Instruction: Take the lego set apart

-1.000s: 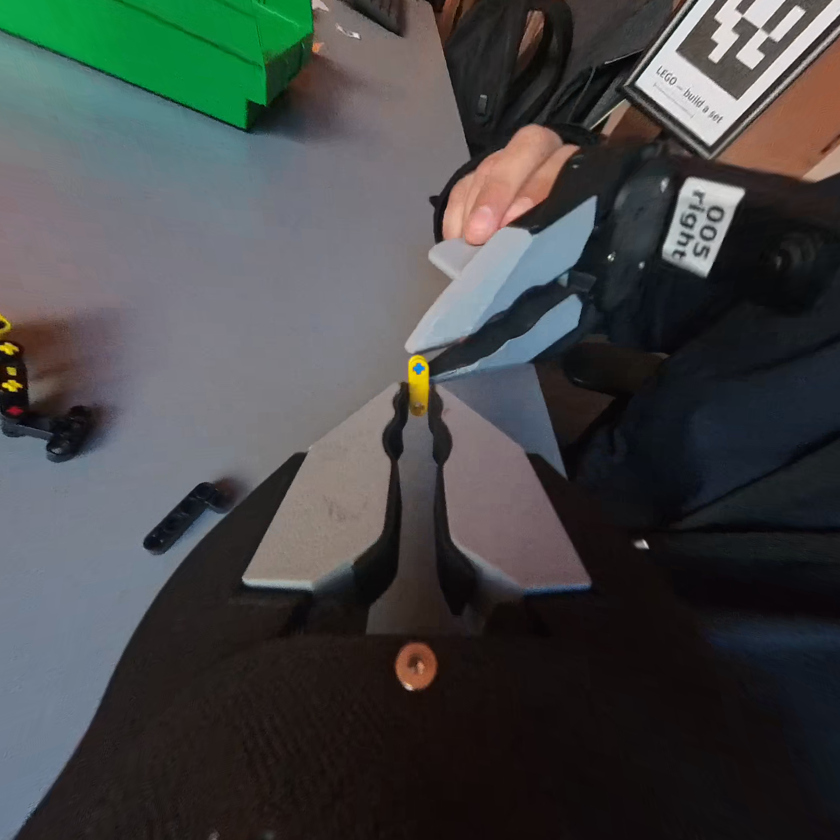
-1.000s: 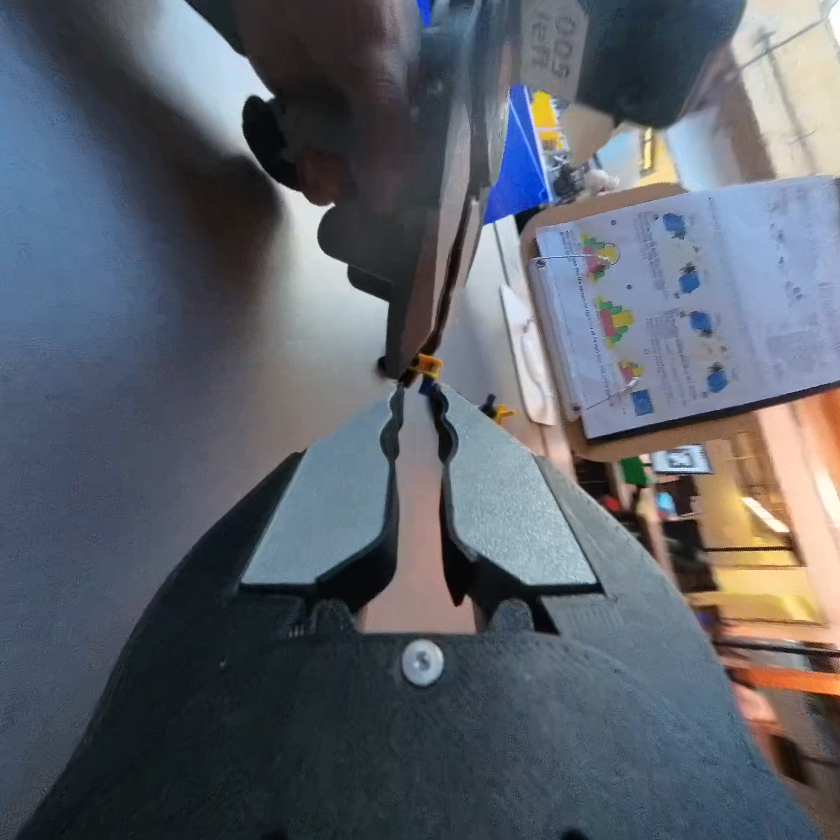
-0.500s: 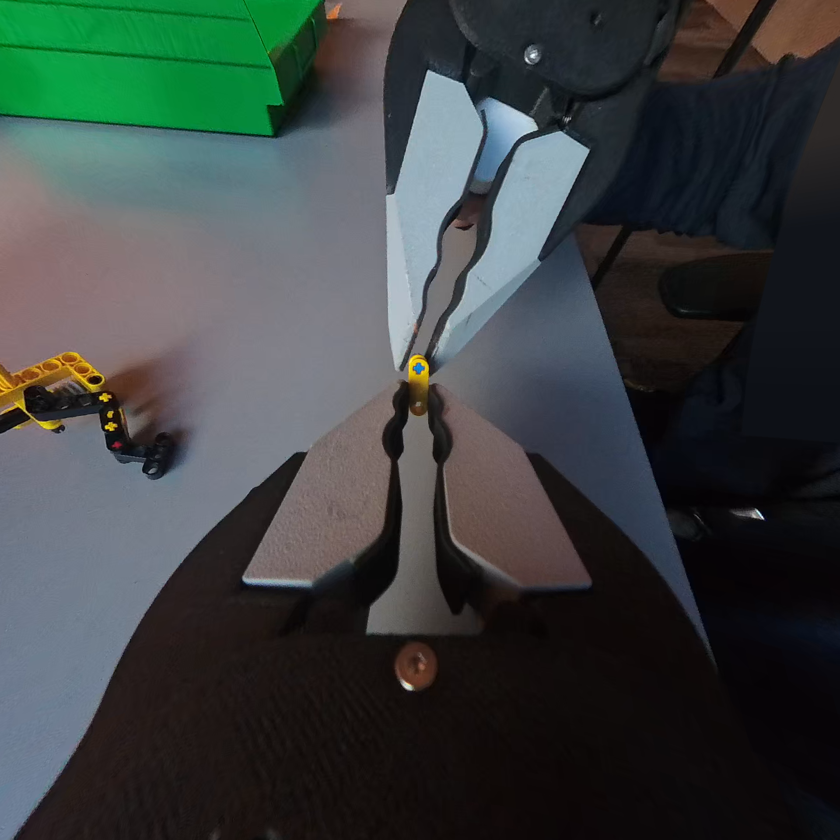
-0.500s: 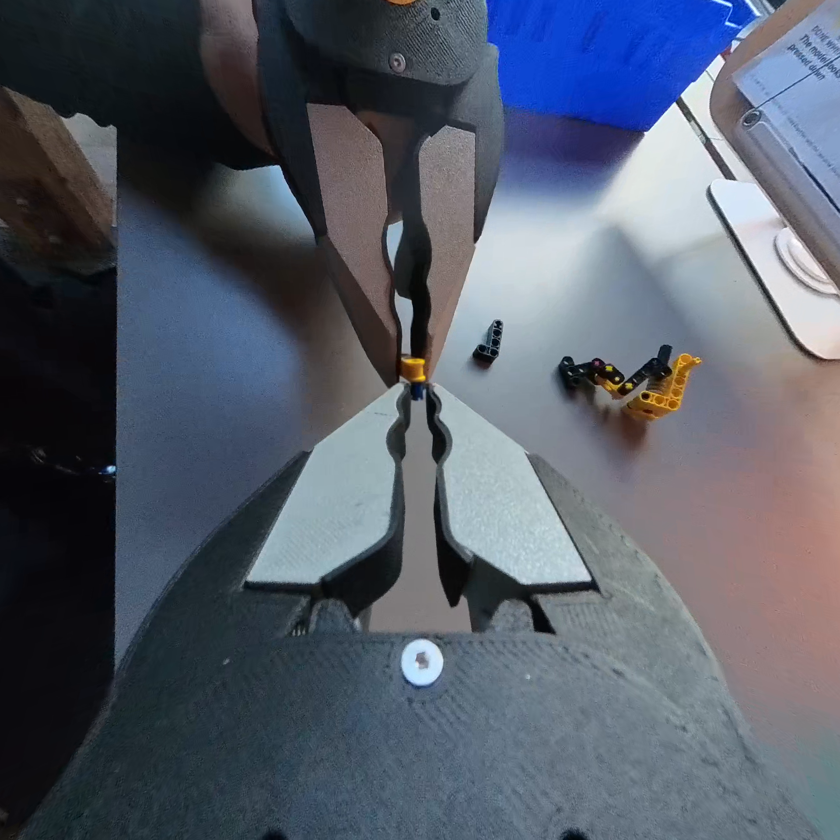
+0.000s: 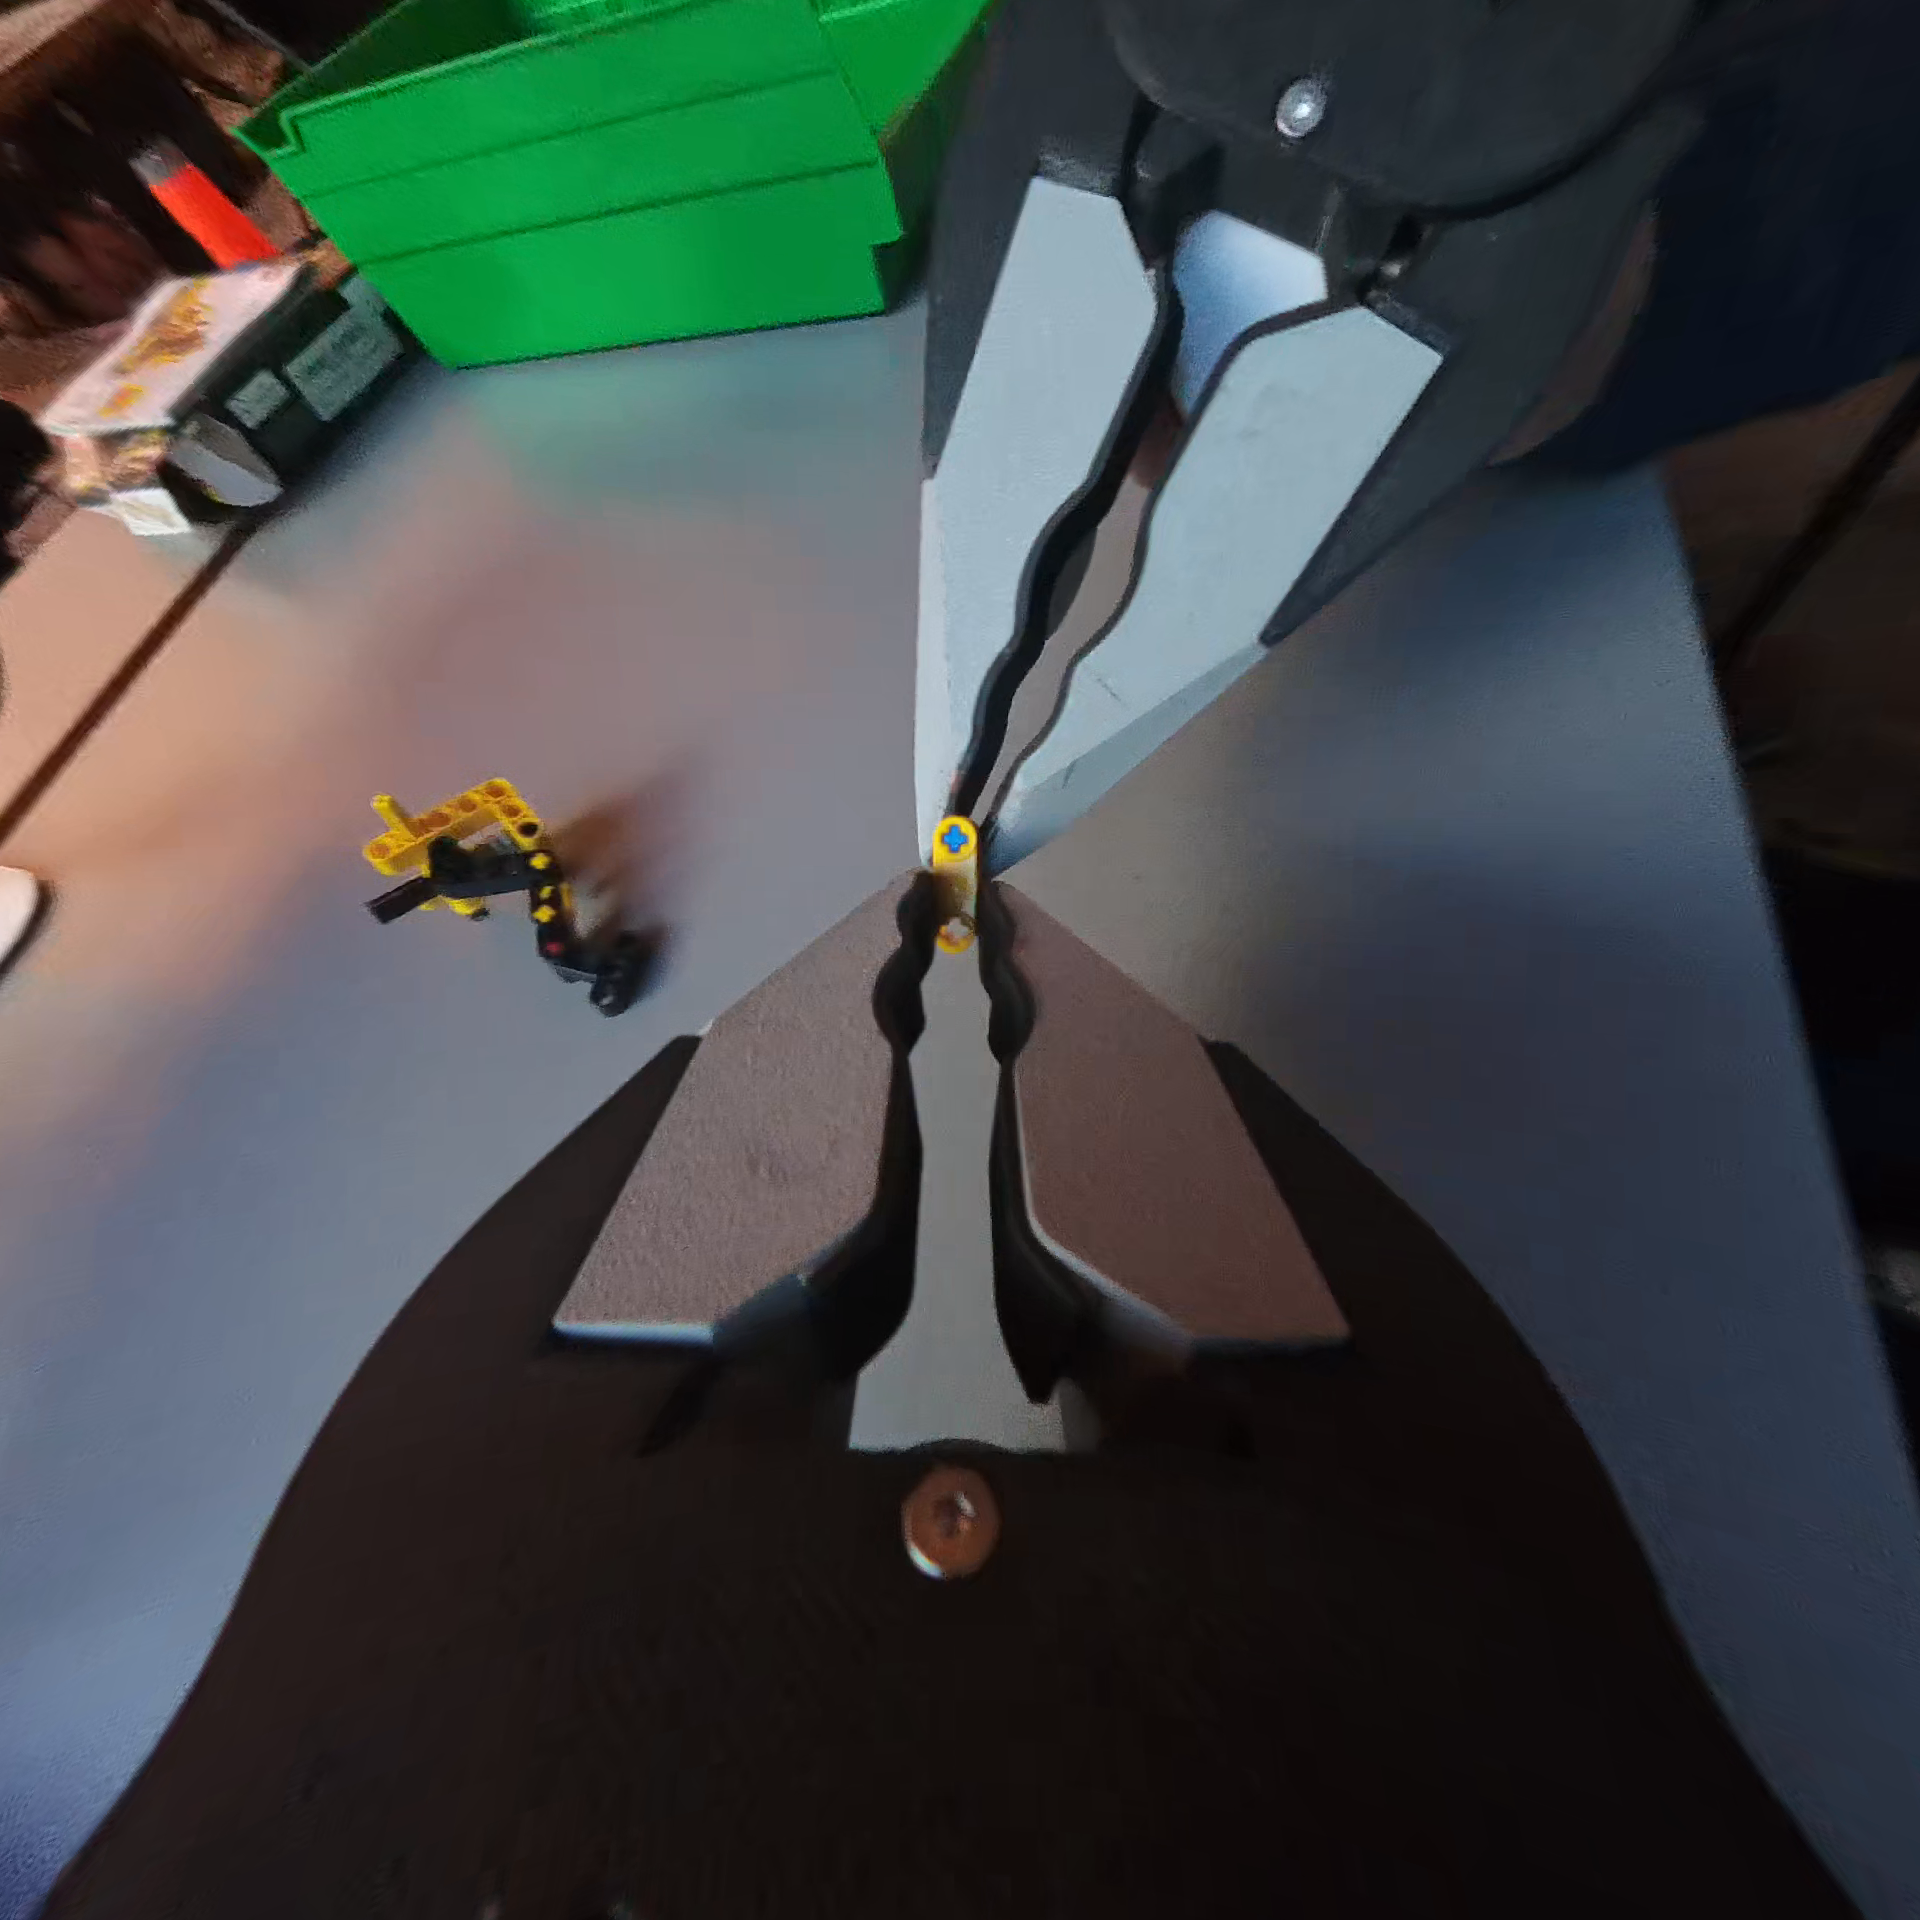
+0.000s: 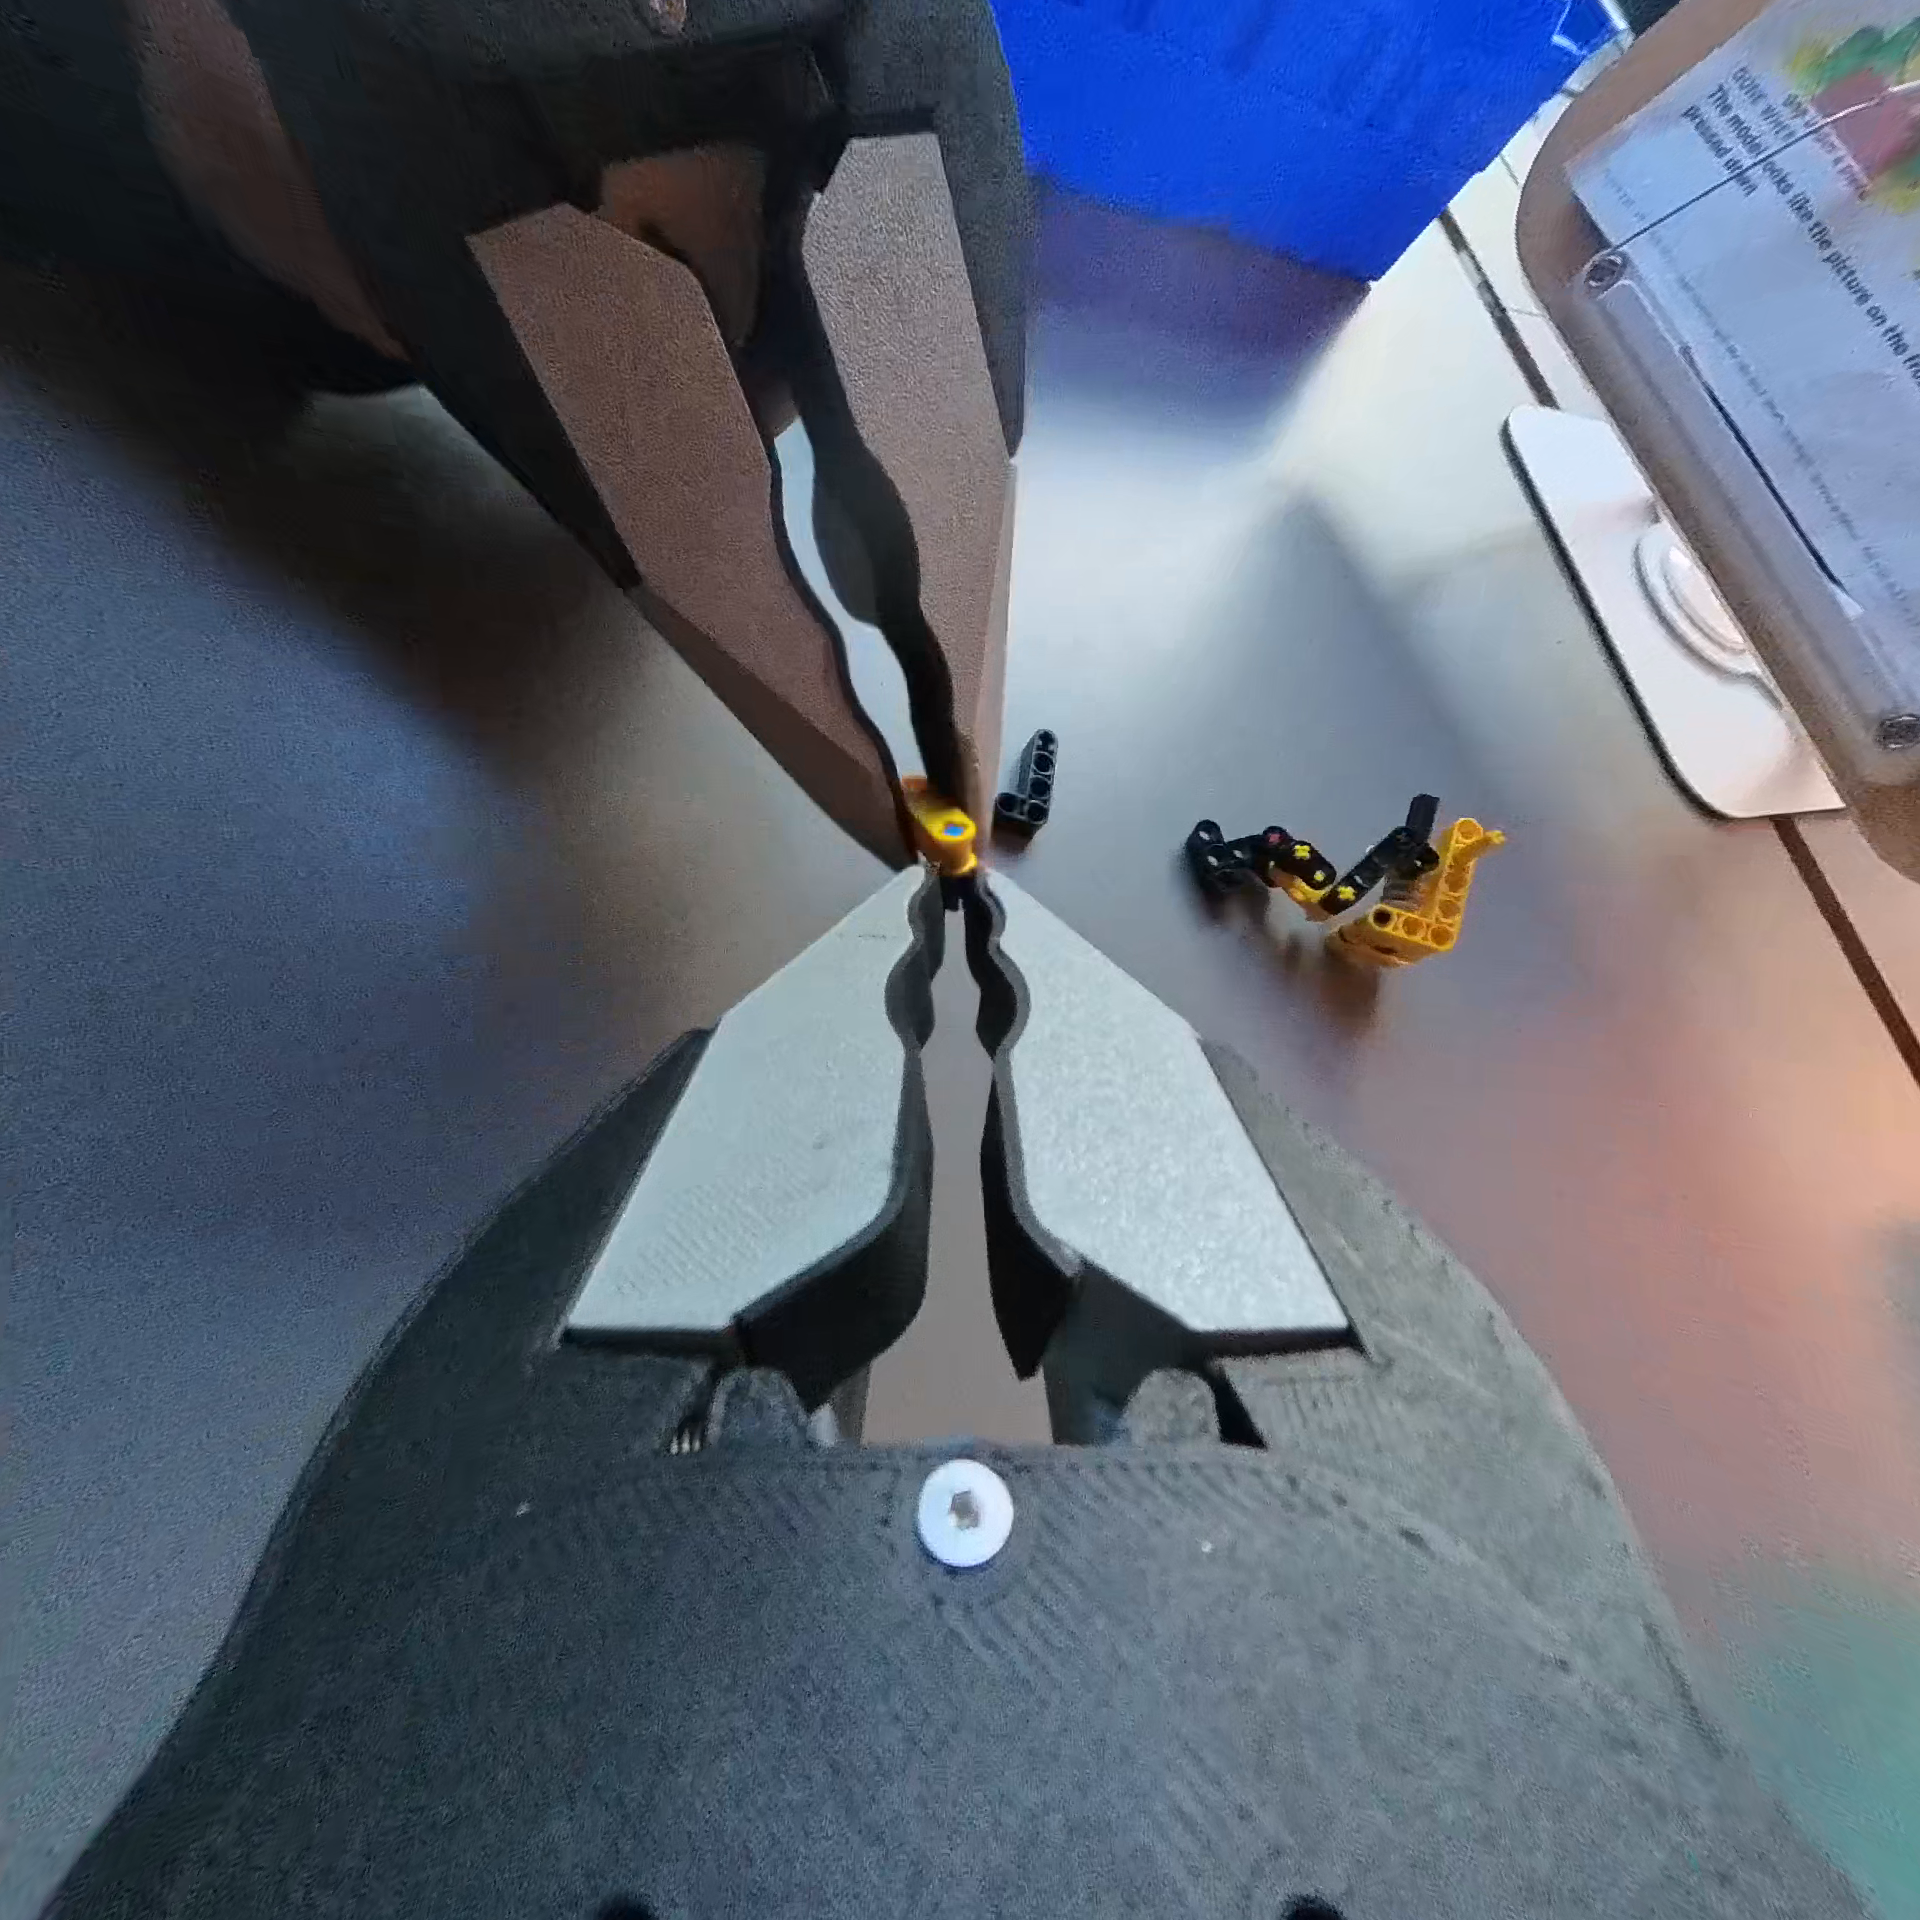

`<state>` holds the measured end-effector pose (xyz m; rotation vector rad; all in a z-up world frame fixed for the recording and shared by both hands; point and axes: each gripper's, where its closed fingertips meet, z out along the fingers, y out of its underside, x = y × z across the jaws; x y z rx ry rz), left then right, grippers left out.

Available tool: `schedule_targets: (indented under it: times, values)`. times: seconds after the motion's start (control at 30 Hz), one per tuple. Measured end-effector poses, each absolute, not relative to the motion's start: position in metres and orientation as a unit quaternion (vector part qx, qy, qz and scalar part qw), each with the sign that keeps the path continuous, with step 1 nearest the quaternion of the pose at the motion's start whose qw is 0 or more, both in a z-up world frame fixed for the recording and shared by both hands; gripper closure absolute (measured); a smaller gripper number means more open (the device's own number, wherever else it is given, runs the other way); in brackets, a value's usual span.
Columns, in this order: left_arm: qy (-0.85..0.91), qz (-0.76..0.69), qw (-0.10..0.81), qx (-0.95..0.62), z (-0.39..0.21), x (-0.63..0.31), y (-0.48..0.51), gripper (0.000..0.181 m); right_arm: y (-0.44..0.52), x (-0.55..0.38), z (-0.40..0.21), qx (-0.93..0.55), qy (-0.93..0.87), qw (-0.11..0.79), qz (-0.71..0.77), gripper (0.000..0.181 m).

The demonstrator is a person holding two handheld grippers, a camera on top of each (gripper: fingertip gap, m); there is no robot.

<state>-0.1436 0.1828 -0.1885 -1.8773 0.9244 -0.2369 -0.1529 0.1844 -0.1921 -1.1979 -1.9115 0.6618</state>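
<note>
A small yellow lego link (image 5: 954, 871) with a blue pin (image 5: 956, 837) in its top hole is held between both grippers above the grey table. My left gripper (image 5: 951, 906) is shut on the link's lower end. My right gripper (image 6: 956, 885) comes from the opposite side, and its tips are shut on the pin end behind the link (image 6: 940, 829). The rest of the lego set (image 5: 488, 883), yellow and black, lies on the table to the left; it also shows in the right wrist view (image 6: 1351, 883). A loose black beam (image 6: 1027, 798) lies near it.
A green bin (image 5: 623, 177) stands at the far side of the table (image 5: 312, 1143). A blue bin (image 6: 1247, 104) stands at the other end. A stand with an instruction sheet (image 6: 1766, 343) is at the right. The table's edge (image 5: 1704, 727) is close to the grippers. Less than 4 cm separates the two grippers' tips.
Both grippers have stayed shut on the link and swung round together, so they now face each other tip to tip. The lego set has come further into both views.
</note>
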Motion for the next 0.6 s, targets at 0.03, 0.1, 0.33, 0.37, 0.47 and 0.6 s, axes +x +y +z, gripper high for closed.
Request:
schedule_targets:
  times: [0.03, 0.1, 0.33, 0.37, 0.47, 0.6]
  values:
    - [0.377, -0.097, 0.495, -0.777, -0.191, -0.146, 0.185, 0.177, 0.186, -0.155, -0.195, -0.468, -0.755, 0.375, 0.265, 0.179]
    - [0.334, -0.163, 0.495, -0.785, -0.192, -0.148, 0.186, 0.177, 0.188, -0.158, -0.197, -0.463, -0.756, 0.366, 0.283, 0.179]
    - [0.339, -0.103, 0.491, -0.796, -0.199, -0.155, 0.193, 0.178, 0.193, -0.163, -0.208, -0.469, -0.745, 0.333, 0.339, 0.178]
    - [0.348, -0.090, 0.495, -0.791, -0.199, -0.154, 0.193, 0.178, 0.192, -0.162, -0.206, -0.479, -0.731, 0.315, 0.370, 0.178]
    - [0.343, -0.088, 0.519, -0.778, -0.190, -0.153, 0.193, 0.176, 0.192, -0.163, -0.200, -0.494, -0.702, 0.268, 0.437, 0.178]
    - [0.349, -0.078, 0.505, -0.786, -0.199, -0.155, 0.197, 0.176, 0.195, -0.165, -0.204, -0.471, -0.738, 0.285, 0.390, 0.179]
